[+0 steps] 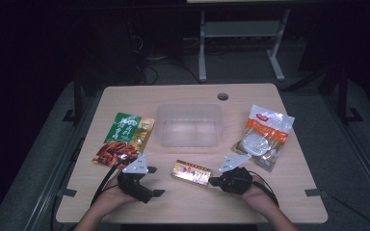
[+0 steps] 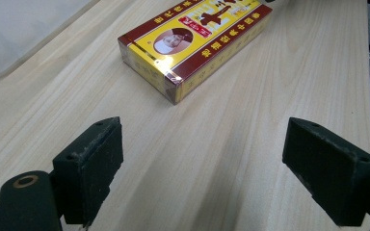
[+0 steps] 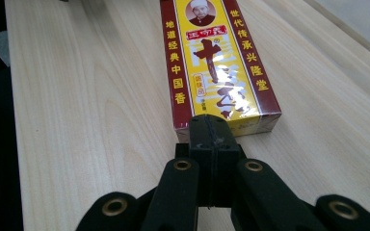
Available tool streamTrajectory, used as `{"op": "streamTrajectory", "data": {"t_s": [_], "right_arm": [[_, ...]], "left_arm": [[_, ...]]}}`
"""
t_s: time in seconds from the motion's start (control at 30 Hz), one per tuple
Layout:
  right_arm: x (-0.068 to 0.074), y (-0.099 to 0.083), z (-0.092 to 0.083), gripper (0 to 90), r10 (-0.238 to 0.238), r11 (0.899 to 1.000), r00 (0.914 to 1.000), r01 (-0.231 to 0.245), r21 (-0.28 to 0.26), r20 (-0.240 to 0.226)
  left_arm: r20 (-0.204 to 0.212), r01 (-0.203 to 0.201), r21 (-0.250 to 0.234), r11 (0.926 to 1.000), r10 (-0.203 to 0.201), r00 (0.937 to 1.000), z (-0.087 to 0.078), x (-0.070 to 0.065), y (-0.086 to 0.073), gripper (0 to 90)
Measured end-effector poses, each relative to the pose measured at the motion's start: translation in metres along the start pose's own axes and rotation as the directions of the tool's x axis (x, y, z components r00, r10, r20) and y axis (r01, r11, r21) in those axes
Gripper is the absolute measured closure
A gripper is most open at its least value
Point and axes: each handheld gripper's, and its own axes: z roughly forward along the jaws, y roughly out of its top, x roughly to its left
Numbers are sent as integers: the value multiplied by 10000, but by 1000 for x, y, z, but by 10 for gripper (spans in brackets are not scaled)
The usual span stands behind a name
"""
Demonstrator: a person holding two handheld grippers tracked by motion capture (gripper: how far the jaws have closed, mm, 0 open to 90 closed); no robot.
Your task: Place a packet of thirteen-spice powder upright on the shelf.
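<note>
Left gripper [image 1: 157, 181] is sitting on the table [image 1: 270, 202] with its jaws spread wide, nothing between them, aimed toward the red-and-yellow box [image 1: 191, 173]. That box is lying flat just in front of the clear plastic tub [image 1: 189, 125]. Right gripper [image 1: 213, 181] is pressing its fully closed jaws against the box's near end, holding nothing.

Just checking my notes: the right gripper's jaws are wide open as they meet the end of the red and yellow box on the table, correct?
Not quite. The right gripper has its jaws pressed shut together, not wide open, as the right gripper view shows. Their closed tips do meet the near end of the red and yellow box on the table.
</note>
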Motion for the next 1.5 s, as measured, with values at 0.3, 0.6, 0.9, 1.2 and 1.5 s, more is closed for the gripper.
{"op": "streamTrajectory", "data": {"t_s": [0.3,0.6,0.9,1.2,1.5], "right_arm": [[4,1,2,898,-50,9999,9998,51,86,-186],[24,6,15,897,-536,9976,9948,571,385,-862],[9,7,19,898,-364,9976,9992,371,582,-138],[-14,14,23,898,89,9993,9990,-105,371,449],[-21,16,21,869,288,9993,9983,-300,221,506]], "left_arm": [[14,13,-5,10000,-13,10000,1,0,0,139],[29,11,-19,10000,-11,10000,1,0,1,139],[77,-1,-19,10000,1,10000,2,-2,1,139],[83,23,-167,9999,-22,10000,3,-2,3,139],[-477,54,-358,9993,-71,9988,5,11,15,137]]}}
